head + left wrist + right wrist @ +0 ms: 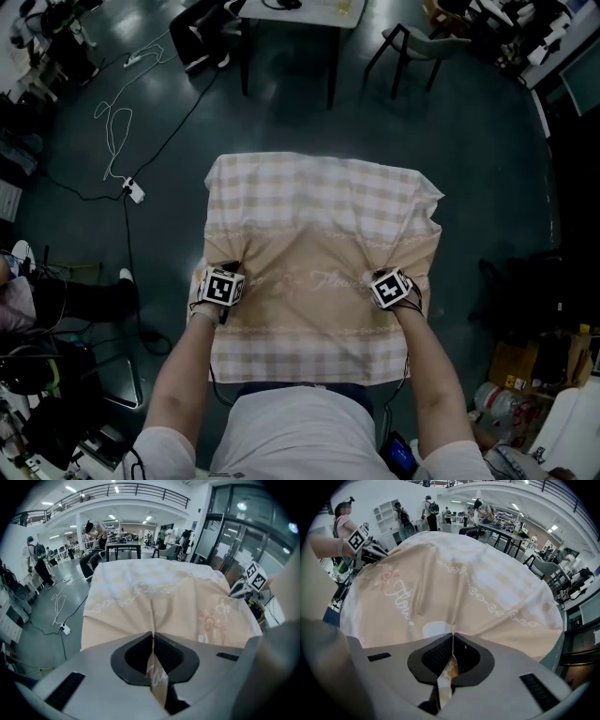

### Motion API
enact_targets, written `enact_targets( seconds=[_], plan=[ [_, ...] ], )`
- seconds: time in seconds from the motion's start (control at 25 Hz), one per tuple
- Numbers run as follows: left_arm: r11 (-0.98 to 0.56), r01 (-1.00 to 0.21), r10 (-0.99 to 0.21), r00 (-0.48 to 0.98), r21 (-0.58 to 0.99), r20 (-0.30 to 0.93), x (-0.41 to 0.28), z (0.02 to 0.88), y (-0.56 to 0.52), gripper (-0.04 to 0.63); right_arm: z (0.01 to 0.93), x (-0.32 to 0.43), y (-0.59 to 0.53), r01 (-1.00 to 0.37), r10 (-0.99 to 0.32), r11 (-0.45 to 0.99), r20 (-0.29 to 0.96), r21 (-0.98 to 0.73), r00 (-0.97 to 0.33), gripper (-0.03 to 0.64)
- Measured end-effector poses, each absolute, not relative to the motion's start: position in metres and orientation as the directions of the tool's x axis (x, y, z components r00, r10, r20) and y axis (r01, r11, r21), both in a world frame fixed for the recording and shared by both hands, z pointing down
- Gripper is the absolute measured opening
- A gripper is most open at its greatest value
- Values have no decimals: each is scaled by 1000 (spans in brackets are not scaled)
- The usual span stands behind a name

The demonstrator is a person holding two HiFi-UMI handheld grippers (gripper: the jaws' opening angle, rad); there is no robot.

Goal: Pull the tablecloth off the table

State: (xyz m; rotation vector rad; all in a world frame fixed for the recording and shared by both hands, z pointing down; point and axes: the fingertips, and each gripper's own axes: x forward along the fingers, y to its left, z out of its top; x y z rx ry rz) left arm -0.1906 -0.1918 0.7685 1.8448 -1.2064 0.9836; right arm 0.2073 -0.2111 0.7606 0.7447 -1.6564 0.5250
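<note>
A beige tablecloth (319,234) with checked borders and a plain embroidered middle covers a small table below me. My left gripper (228,272) pinches a fold of the tablecloth (154,611) near its left side, jaws shut on the fabric. My right gripper (380,278) pinches a fold of the tablecloth (454,588) near its right side, jaws shut on it too. Creases run from both pinches toward the far corners. In the left gripper view the right gripper's marker cube (256,577) shows at the right; in the right gripper view the left gripper's marker cube (358,540) shows at the left.
A dark floor surrounds the table, with a white cable and power strip (134,190) at the left. A desk (291,37) and a chair (412,47) stand beyond the table. Boxes and a bottle (506,394) lie at the lower right. People (35,555) stand far off.
</note>
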Motion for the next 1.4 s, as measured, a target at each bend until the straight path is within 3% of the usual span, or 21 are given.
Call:
enact_targets(
  seconds=[0.92, 1.4],
  plan=[
    [-430, -872, -280, 374, 233, 884, -119, 773, -82, 18, 771, 135, -104, -704, -155, 698, 932, -133, -329, 29],
    [-546, -785, -117, 417, 292, 901, -84, 777, -29, 18, 769, 114, -39, -641, 25, 702, 910, -311, -415, 29]
  ],
)
